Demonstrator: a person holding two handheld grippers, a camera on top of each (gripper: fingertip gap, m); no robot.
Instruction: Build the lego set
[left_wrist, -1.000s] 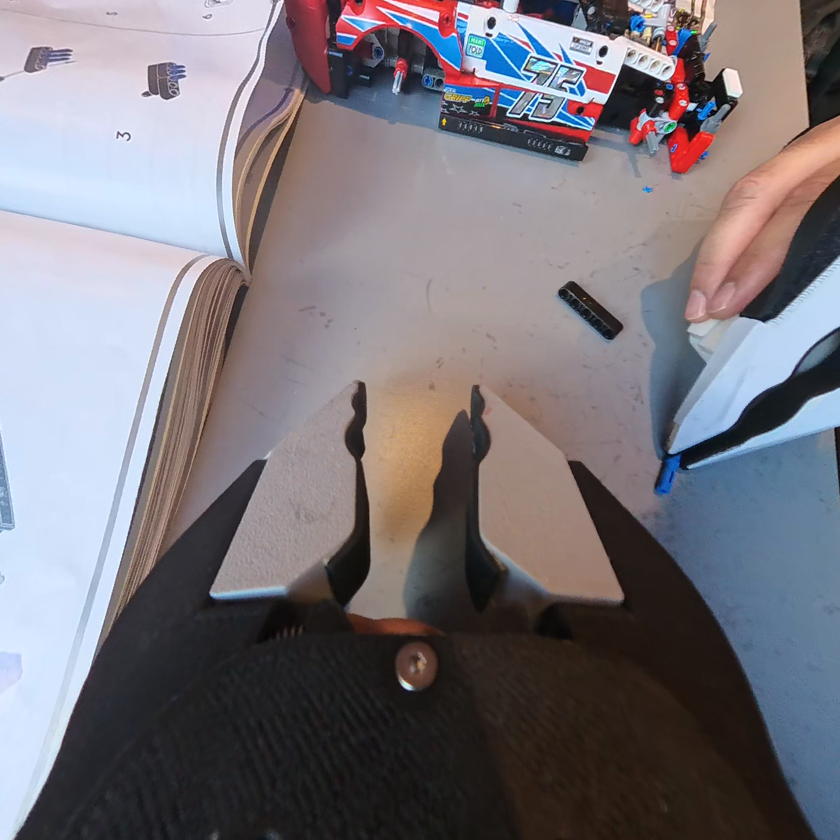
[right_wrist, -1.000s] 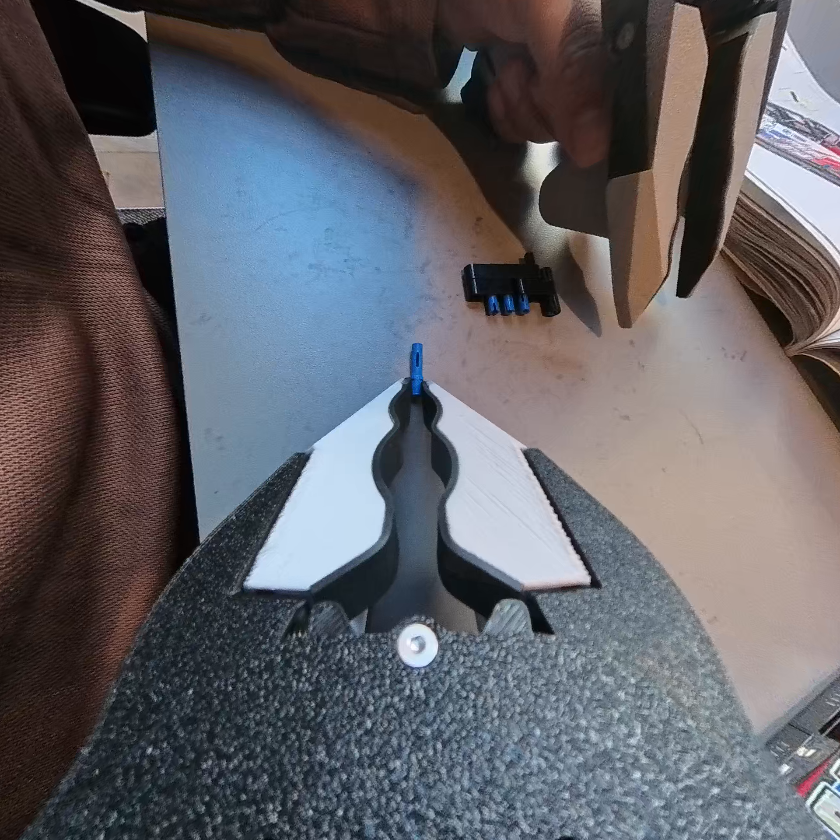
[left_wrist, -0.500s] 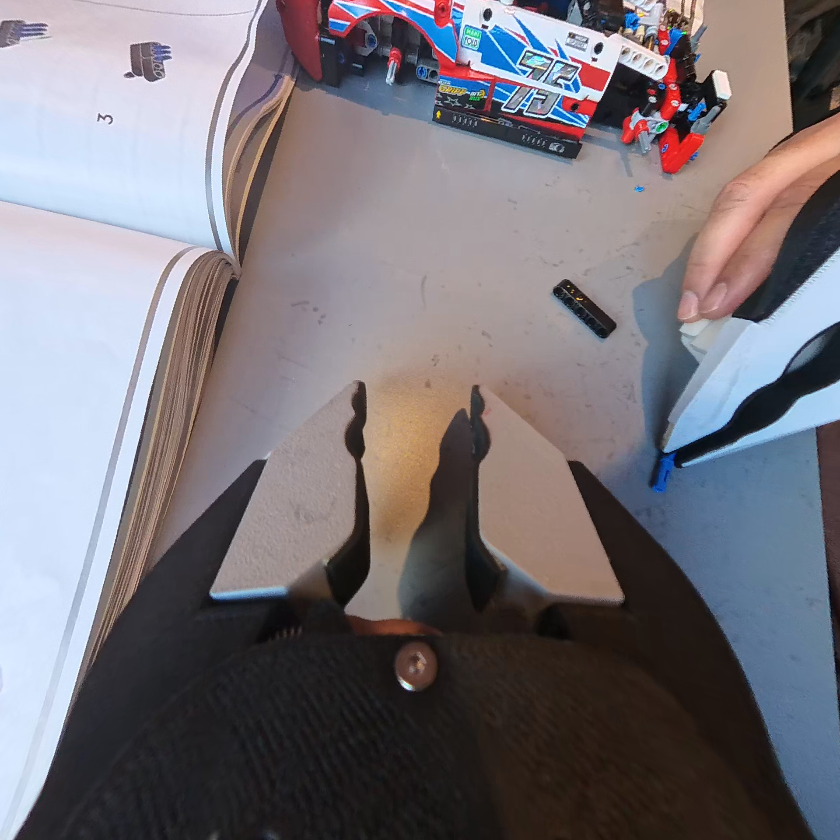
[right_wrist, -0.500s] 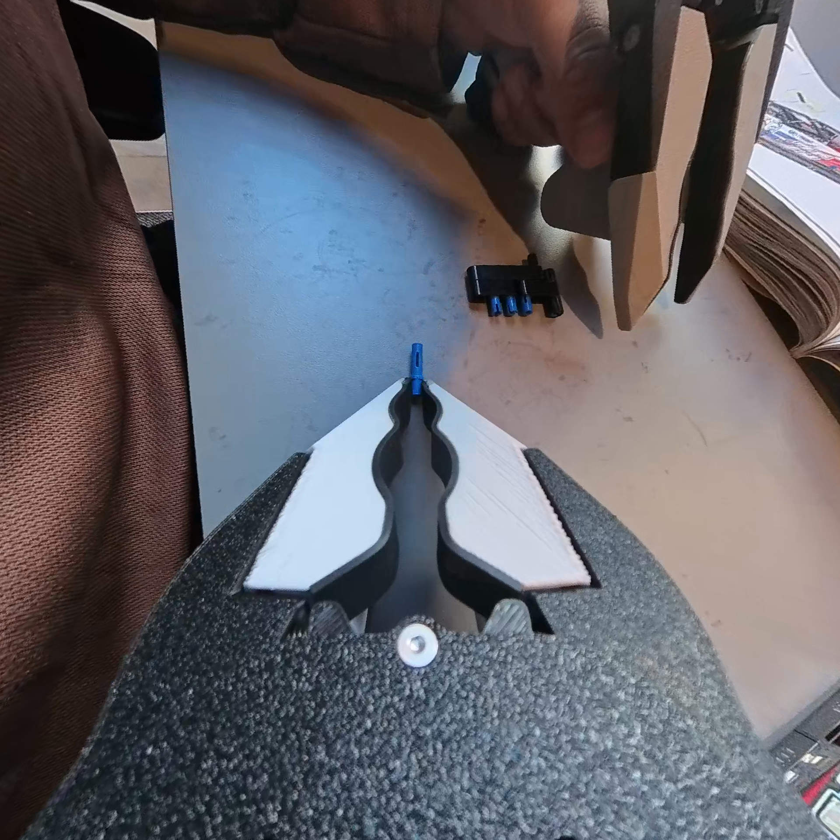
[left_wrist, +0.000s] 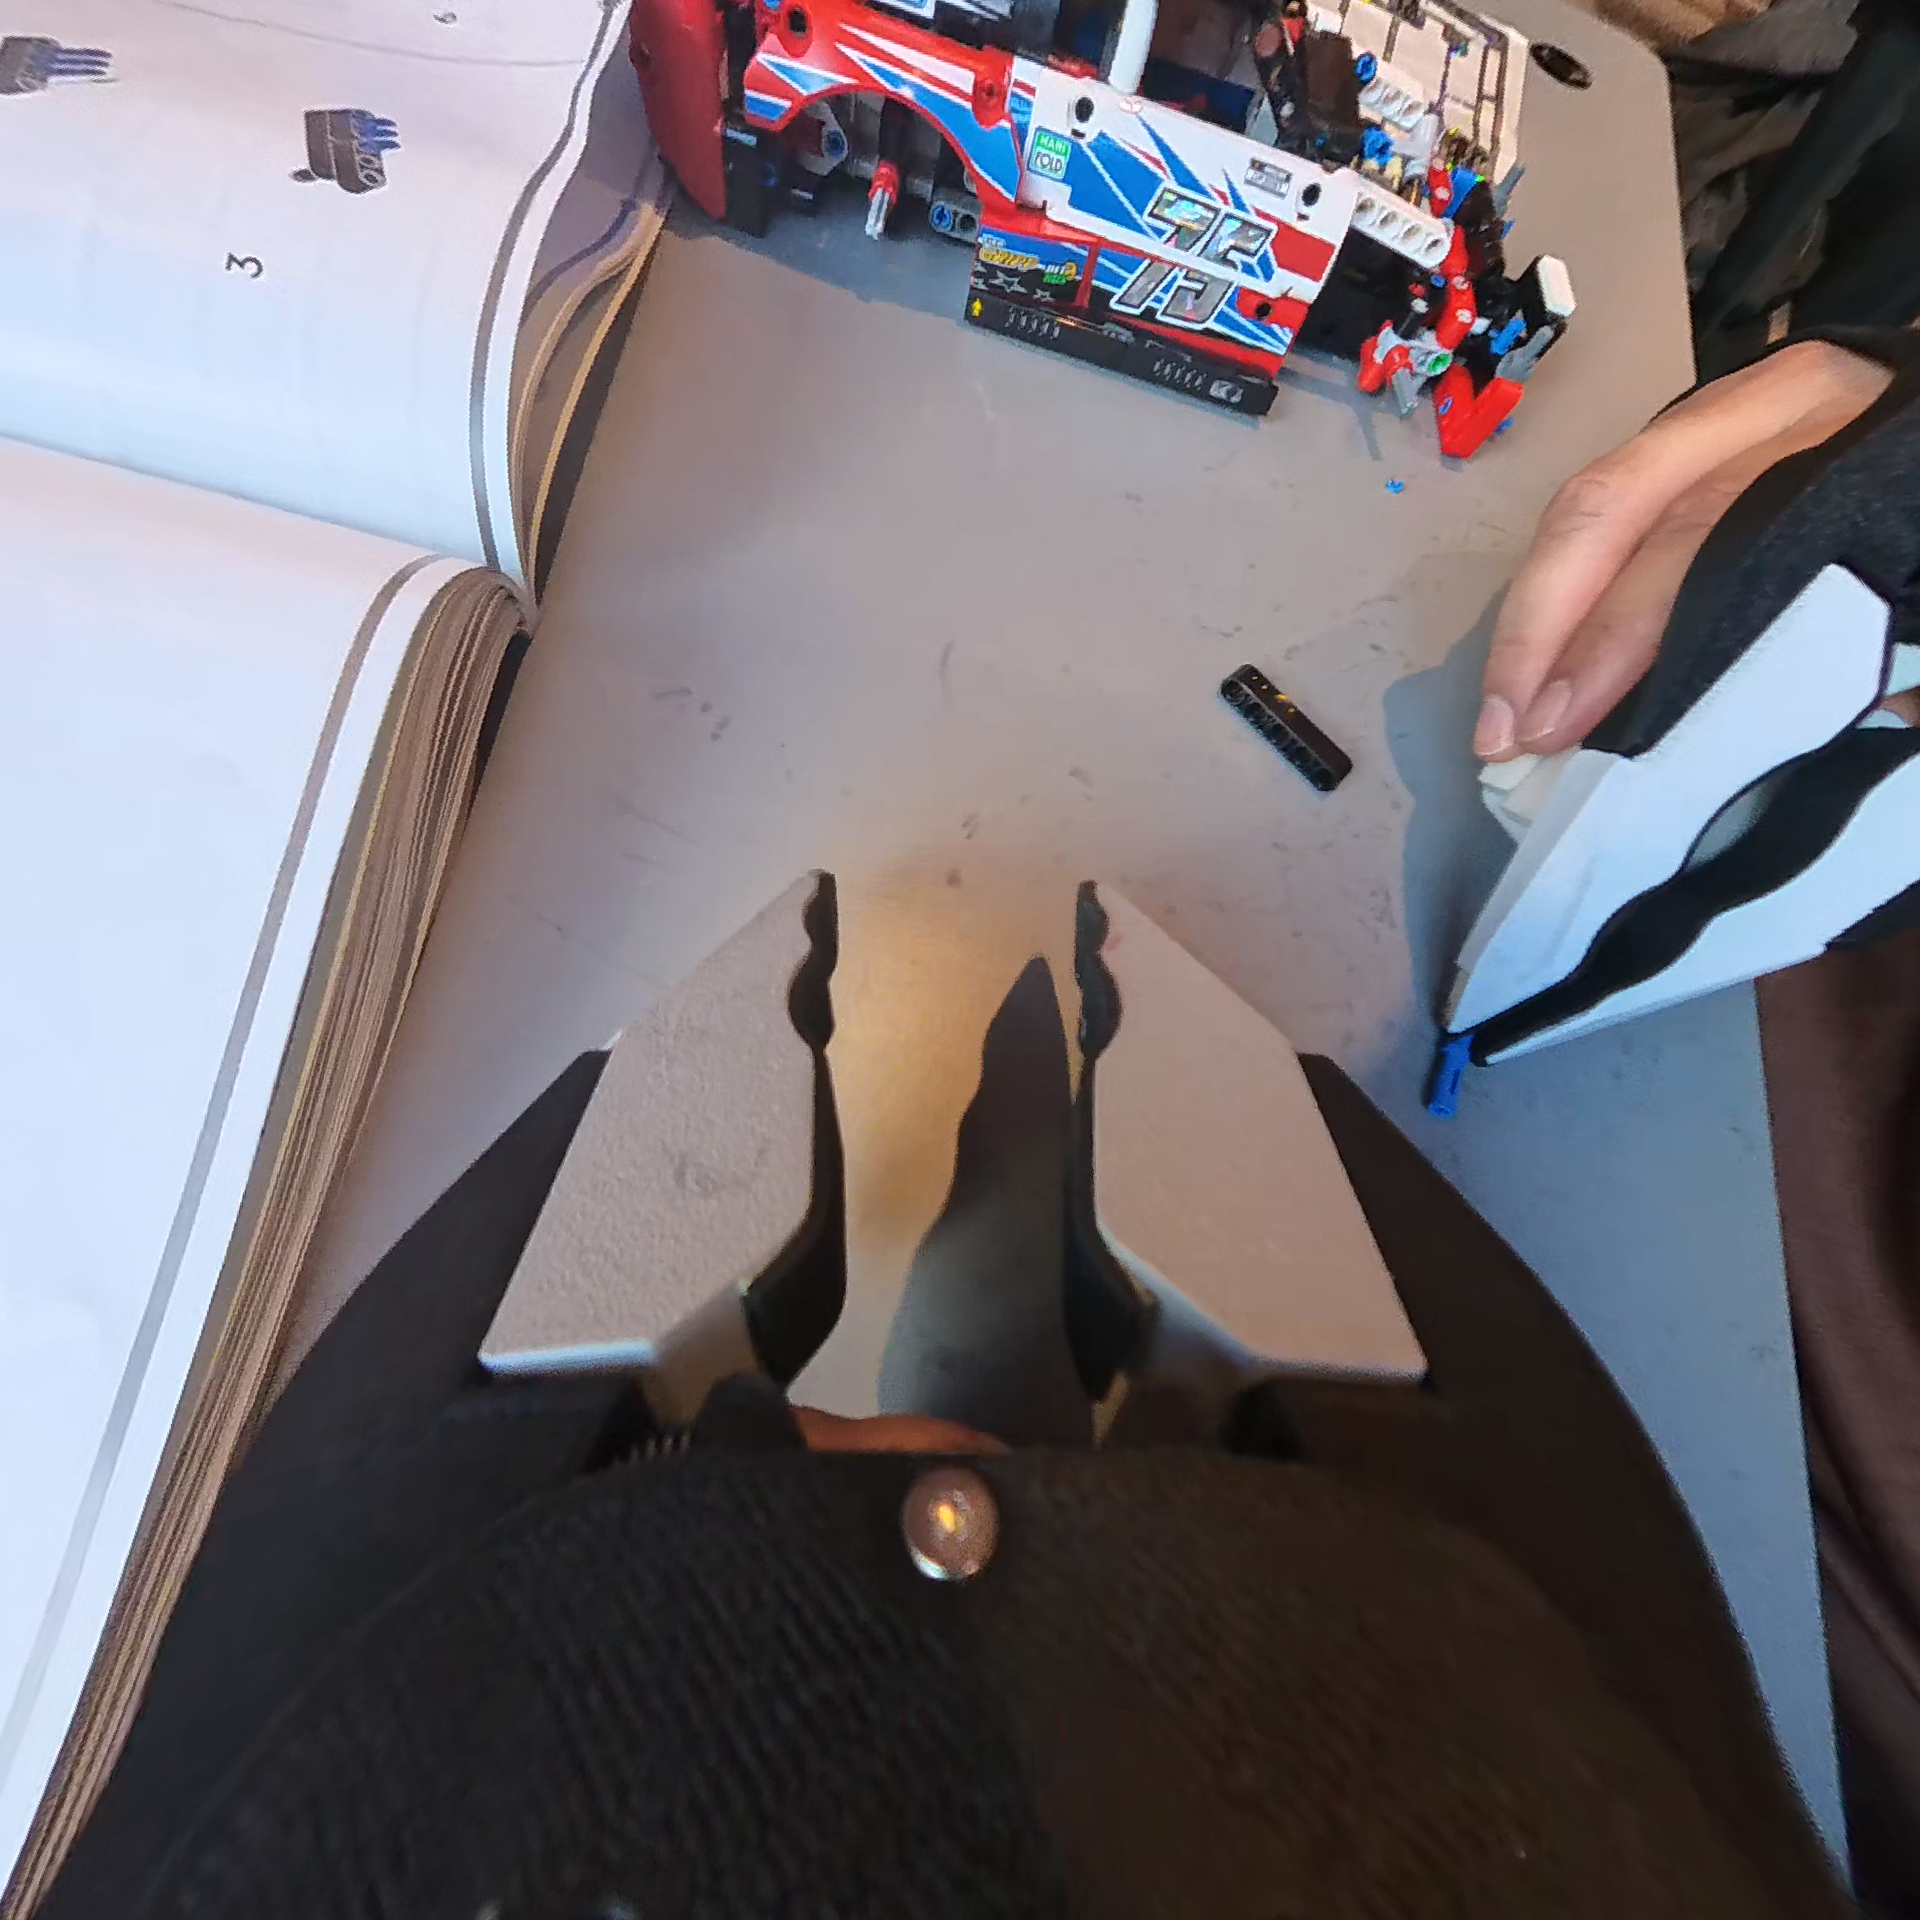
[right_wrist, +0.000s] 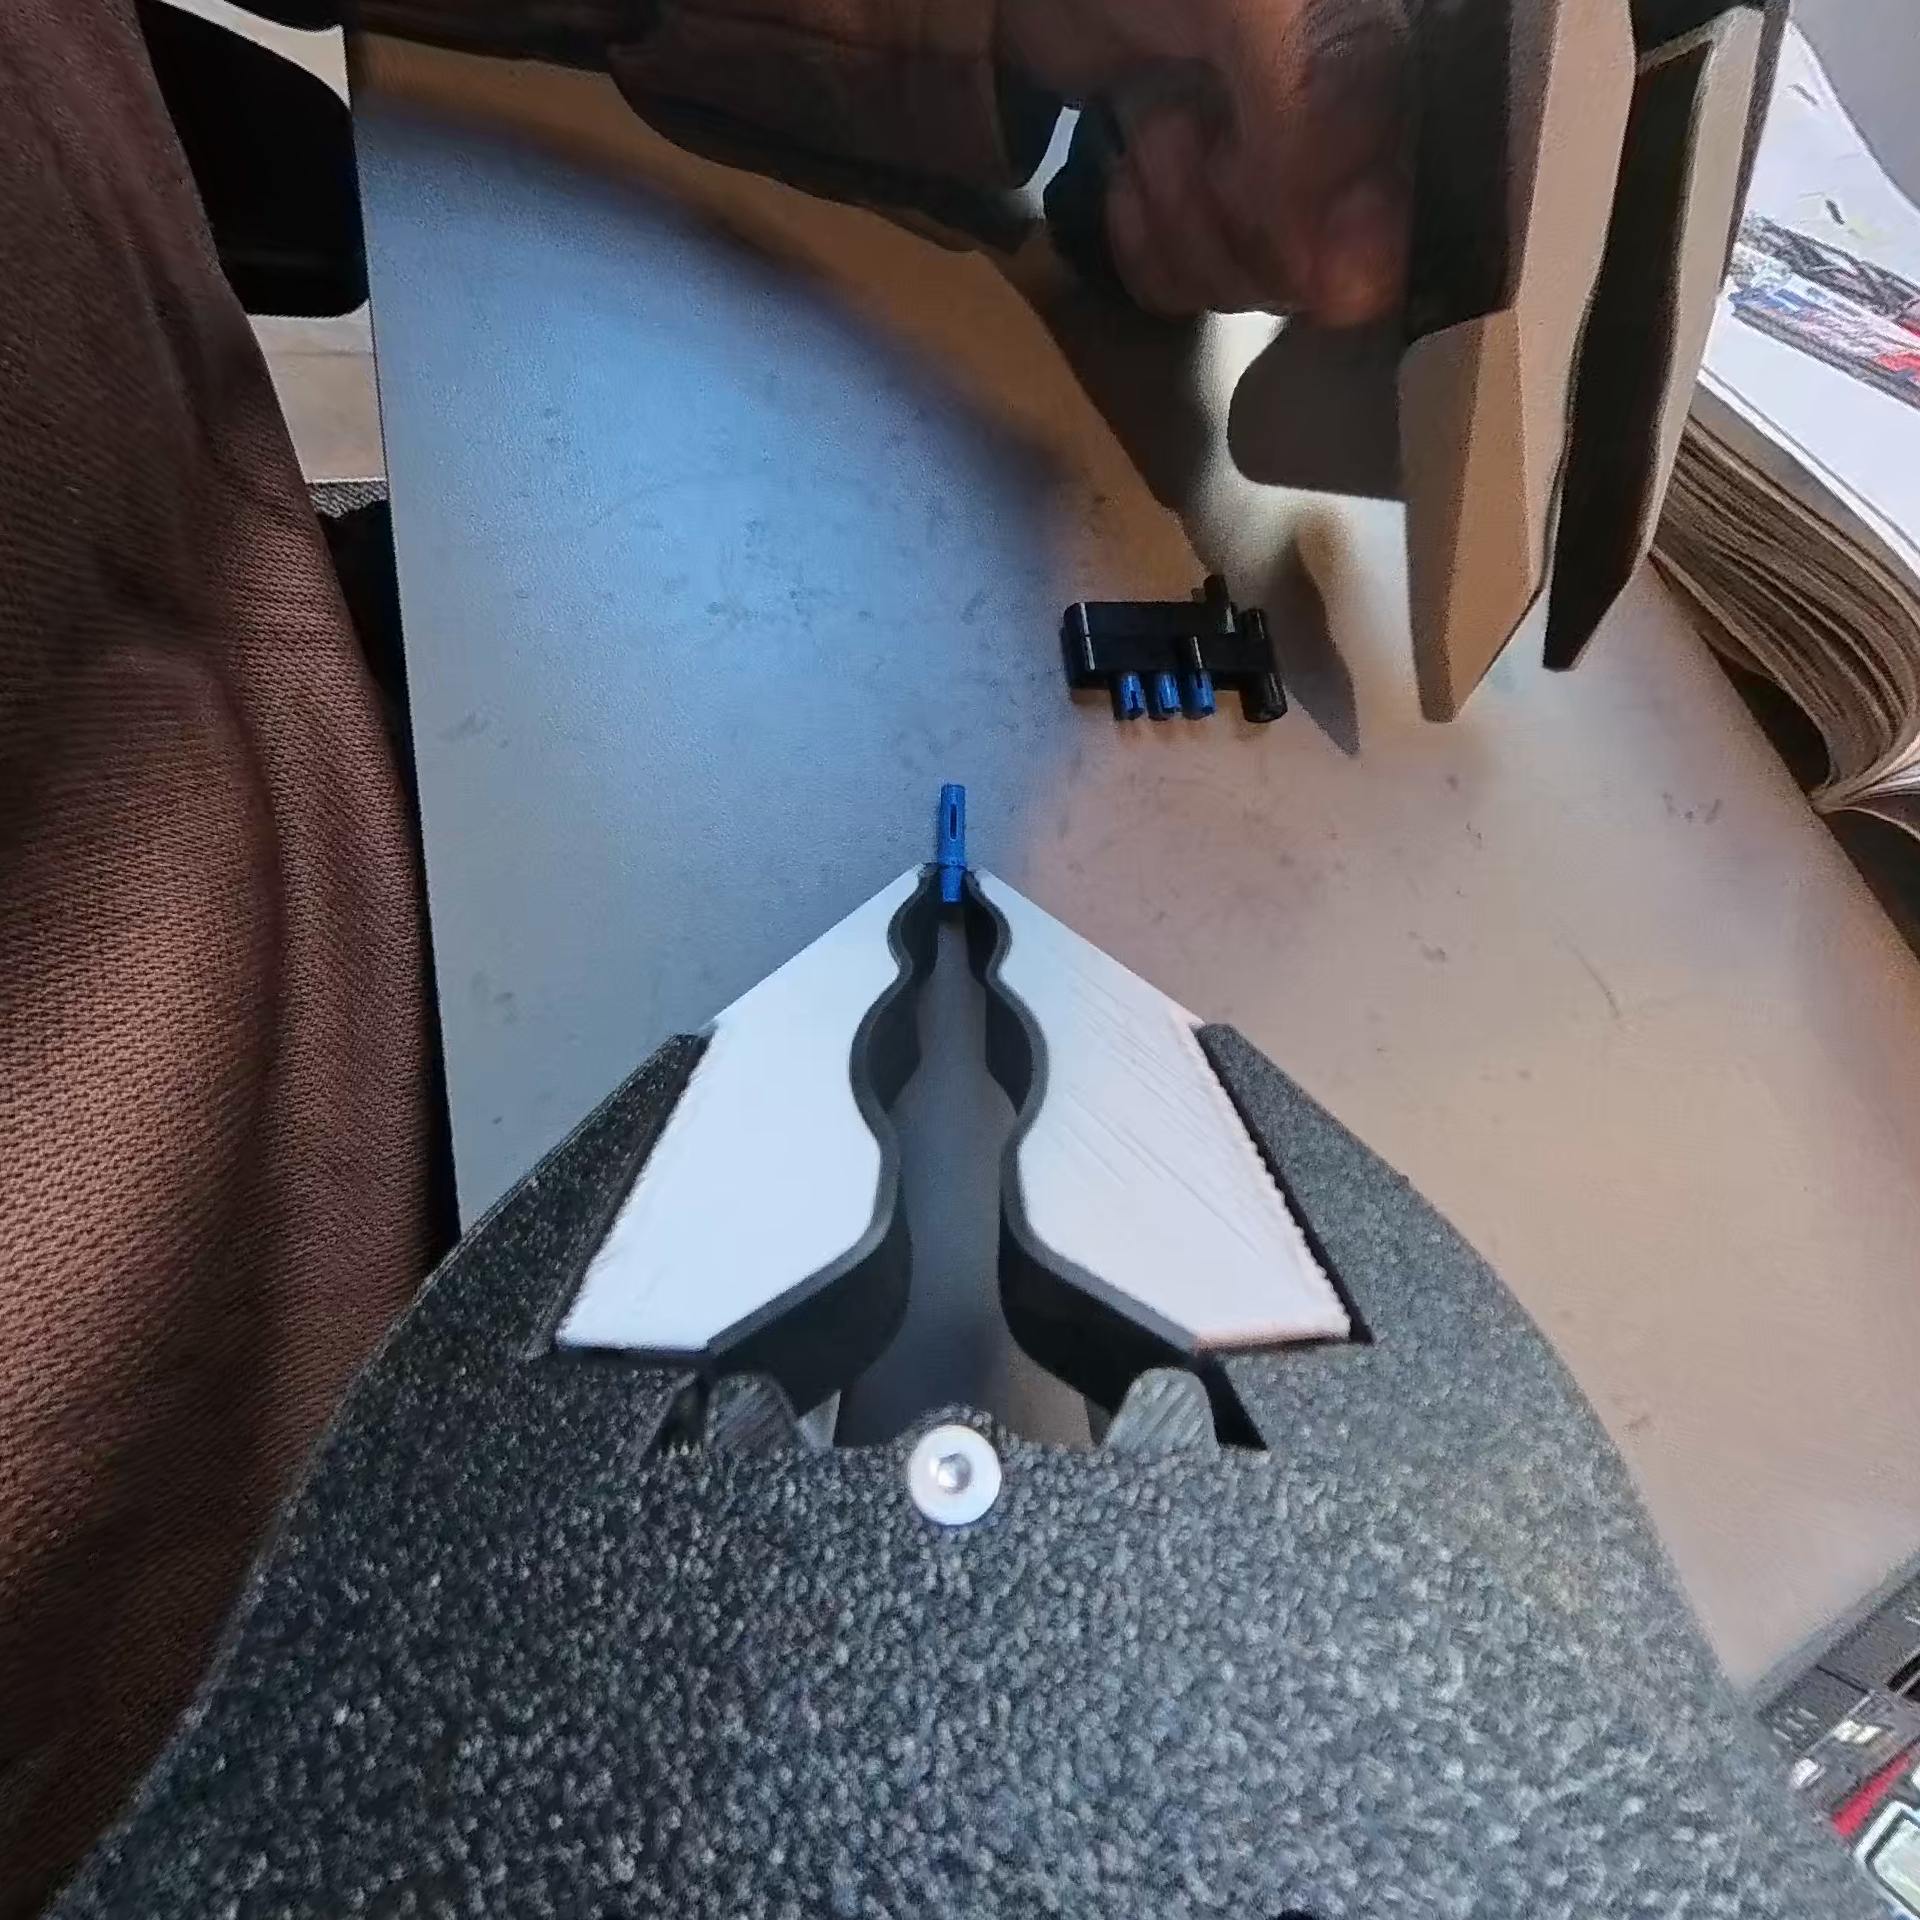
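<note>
Pins: 1 blue pin (right_wrist: 952, 844) pinched in right claw (right_wrist: 948, 878); left claw (left_wrist: 951, 894) apart, empty; 3 on black beam (right_wrist: 1169, 649).

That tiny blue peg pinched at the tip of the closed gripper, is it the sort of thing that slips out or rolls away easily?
Probably. The blue peg looks round and smooth, so it would likely roll on the table if dropped. The right gripper pinches only its lower end, so a sideways knock could twist it loose. It looks stiff and very light.

The grey table (left_wrist: 852, 582) (scuffed) carries an open instruction book (left_wrist: 208, 644), a race-car model (left_wrist: 1122, 239), and a black beam (left_wrist: 1285, 727).
</note>
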